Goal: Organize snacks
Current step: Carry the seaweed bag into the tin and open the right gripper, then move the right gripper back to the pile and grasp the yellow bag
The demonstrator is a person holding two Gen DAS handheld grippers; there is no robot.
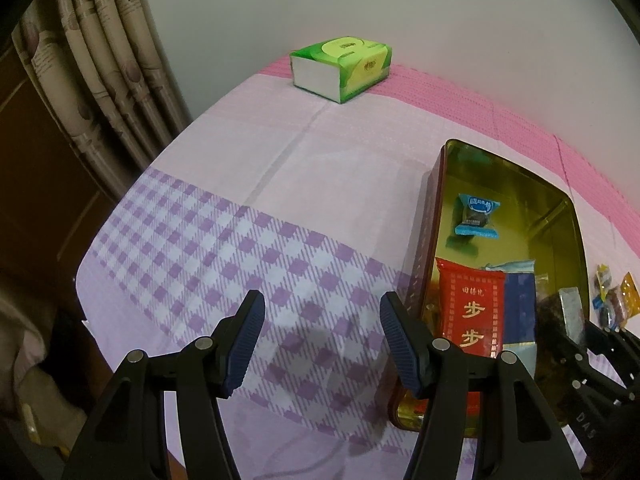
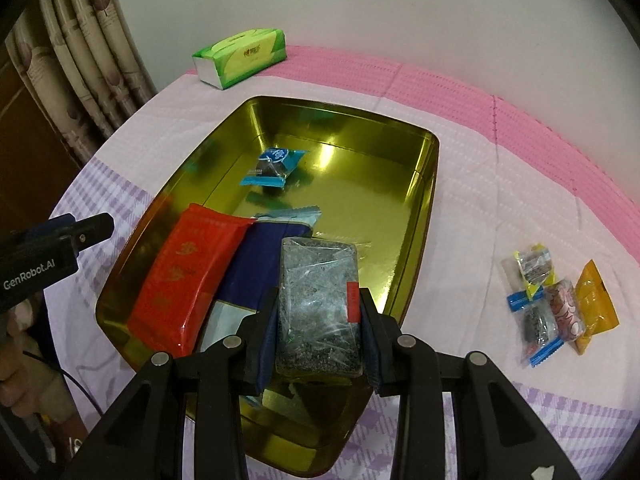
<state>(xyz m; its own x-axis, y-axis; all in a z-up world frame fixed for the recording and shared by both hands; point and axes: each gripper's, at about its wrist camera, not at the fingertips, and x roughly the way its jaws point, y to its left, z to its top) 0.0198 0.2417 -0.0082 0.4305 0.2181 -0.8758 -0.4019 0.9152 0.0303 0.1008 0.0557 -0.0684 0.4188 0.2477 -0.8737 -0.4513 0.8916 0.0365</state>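
A gold tin box (image 2: pixel 404 216) (image 1: pixel 560 216) sits on the cloth-covered table. Inside lie a red packet (image 2: pixel 188 280) (image 1: pixel 468 304), a dark blue packet (image 2: pixel 248 272) (image 1: pixel 520 304) and a small blue-wrapped snack (image 2: pixel 274 166) (image 1: pixel 478 214). My right gripper (image 2: pixel 320 328) is shut on a clear-wrapped dark sesame bar (image 2: pixel 318 304), held over the tin's near end. My left gripper (image 1: pixel 322 340) stands open over the checked cloth, left of the tin, nothing between its fingers. Several small wrapped snacks (image 2: pixel 556 300) (image 1: pixel 612 296) lie on the cloth right of the tin.
A green tissue pack (image 1: pixel 340 68) (image 2: pixel 240 58) rests at the table's far edge by the white wall. Patterned curtains (image 1: pixel 100 80) hang at the left. The table edge (image 1: pixel 96 320) drops off near the left gripper. A hand (image 2: pixel 16 380) shows at lower left.
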